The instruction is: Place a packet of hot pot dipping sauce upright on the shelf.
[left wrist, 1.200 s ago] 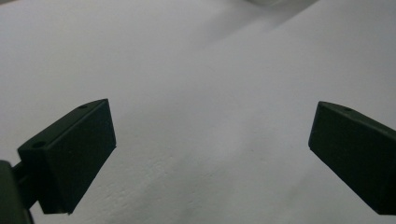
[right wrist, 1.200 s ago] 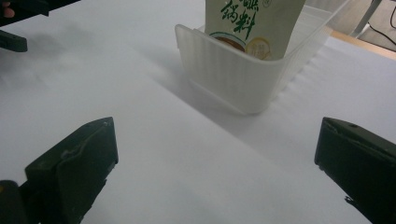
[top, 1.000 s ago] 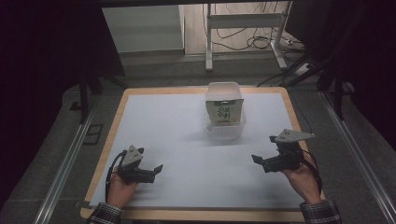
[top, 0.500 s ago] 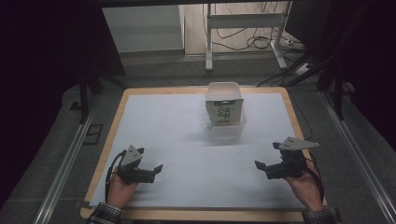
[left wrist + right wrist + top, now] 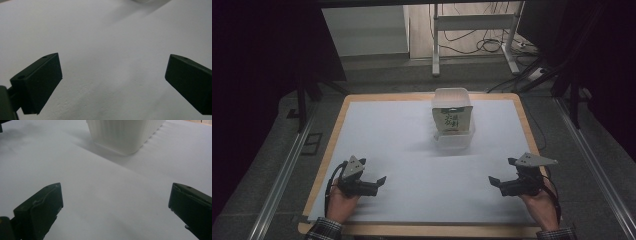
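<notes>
The carton (image 5: 452,120) stands upright inside the translucent plastic bin (image 5: 453,145), which sits toward the far edge of the white sheet (image 5: 402,150). Judged from that, the placing looks finished, and little seems left beyond resting the tools. The left gripper (image 5: 379,181) lies well nearer than the bin and to its left, low over the sheet, jaws spread wide with nothing between them; the left gripper view shows bare white paper between them. The right gripper (image 5: 493,181) sits nearer than the bin and to its right, jaws likewise wide apart and empty; in the right gripper view the ribbed wall of the bin (image 5: 125,135) rises ahead, apart from the jaws.

The sheet covers a wooden-edged table (image 5: 339,120), with faint creases nearer than the bin. Beyond the bin, the room is dim: a metal stand (image 5: 472,30) and loose cables (image 5: 482,45) on the floor.
</notes>
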